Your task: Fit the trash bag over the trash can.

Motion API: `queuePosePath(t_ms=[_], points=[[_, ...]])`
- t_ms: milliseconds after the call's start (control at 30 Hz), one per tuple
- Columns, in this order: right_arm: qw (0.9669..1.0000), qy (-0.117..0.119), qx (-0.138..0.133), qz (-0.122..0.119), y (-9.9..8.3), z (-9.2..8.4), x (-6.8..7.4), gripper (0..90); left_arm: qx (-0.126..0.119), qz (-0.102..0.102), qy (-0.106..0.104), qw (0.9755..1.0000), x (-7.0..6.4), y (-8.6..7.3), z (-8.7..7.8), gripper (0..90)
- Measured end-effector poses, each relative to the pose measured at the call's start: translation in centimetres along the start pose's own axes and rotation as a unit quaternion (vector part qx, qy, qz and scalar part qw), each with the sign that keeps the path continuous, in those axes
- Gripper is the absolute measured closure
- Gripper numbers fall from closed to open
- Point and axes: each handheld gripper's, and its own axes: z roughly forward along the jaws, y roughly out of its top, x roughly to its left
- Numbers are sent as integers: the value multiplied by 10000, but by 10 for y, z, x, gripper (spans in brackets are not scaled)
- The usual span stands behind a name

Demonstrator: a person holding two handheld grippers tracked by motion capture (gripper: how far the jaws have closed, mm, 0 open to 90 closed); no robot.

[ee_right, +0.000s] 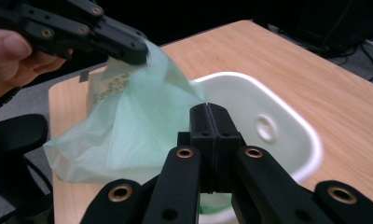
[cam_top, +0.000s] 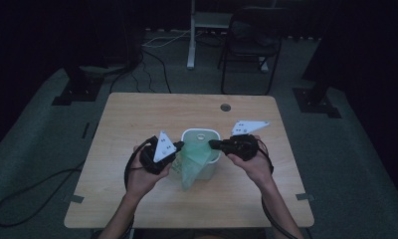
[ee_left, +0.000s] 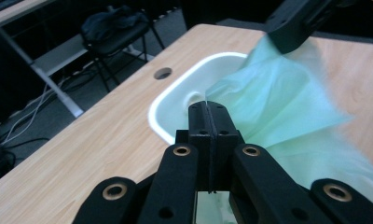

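Item: green plastic bag (cam_top: 191,160), draped over the near rim of the white bin (cam_top: 201,135). I have left gripper (cam_top: 178,146) and right gripper (cam_top: 212,145) jaws pressed together, each pinching bag film. Risk, I judge: pulling apart tears the film or tips the bin on the bench (cam_top: 137,114).

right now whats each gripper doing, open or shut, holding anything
left gripper: shut on the green bag, at its edge.
right gripper: shut on the green bag too, over the white bin.
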Motion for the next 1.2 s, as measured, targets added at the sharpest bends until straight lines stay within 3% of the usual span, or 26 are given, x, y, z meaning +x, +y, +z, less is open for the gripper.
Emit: queuePosePath(t_ms=[133,200,300,367,467,500,567,733,833,1033,1200], points=[[9997,-185,-84,147,-2,-11,-9,900,-88,-254,146,9995,13,-1,-6,900],[9993,-227,-147,250,-3,-16,-13,900,-146,-354,105,9992,17,-2,-7,900],[9990,-240,-216,323,-3,-21,-16,897,-135,-309,135,9993,15,1,-4,900],[9988,-224,-230,379,-3,-22,-18,807,-191,-327,151,9992,14,3,-2,900],[9986,-21,-323,422,-5,-21,-18,613,-314,-381,194,9986,16,8,-3,900],[9986,-21,-323,422,-5,-21,-18,613,-314,-381,194,9986,16,8,-3,900],[9982,83,-391,445,-7,-18,-17,501,-447,-461,274,9976,18,11,-6,900],[9983,350,-282,362,-12,-5,-11,403,-646,-724,490,9941,26,12,-13,900],[9986,317,-213,361,-14,0,-10,392,-700,-851,565,9923,30,11,-16,900],[9981,281,-110,537,-19,7,-13,444,-843,-1117,689,9878,38,9,-22,900],[9965,256,-101,785,-17,2,-22,782,-806,-1136,696,9878,40,8,-20,900]])
